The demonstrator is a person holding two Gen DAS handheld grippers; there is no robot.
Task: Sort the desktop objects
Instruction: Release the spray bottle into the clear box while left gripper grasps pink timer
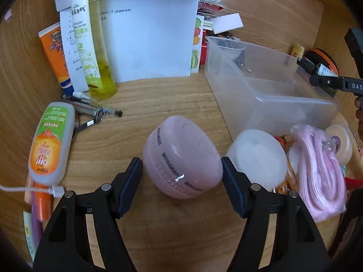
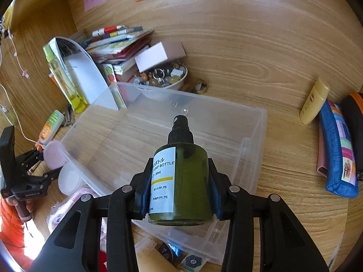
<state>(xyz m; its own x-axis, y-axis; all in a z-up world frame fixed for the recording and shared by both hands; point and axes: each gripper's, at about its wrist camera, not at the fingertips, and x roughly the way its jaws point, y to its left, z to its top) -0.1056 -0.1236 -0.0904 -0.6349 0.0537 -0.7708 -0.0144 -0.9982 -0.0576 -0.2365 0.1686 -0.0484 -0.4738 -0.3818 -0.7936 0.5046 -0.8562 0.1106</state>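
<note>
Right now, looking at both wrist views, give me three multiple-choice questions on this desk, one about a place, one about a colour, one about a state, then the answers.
1. Where is the dark green pump bottle with the white label?
A. lying inside the clear plastic bin
B. held over the clear plastic bin
C. standing by the books

2. What colour is the round lidded plastic jar between the left gripper's jaws?
A. pale pink
B. blue
C. yellow

3. How do the left gripper's jaws stand?
A. shut on the jar
B. shut on nothing
C. open on either side of the jar

Answers: B, the right gripper grips it above the bin; A, its lid and body look pale pink; C, a gap shows on each side.
</note>
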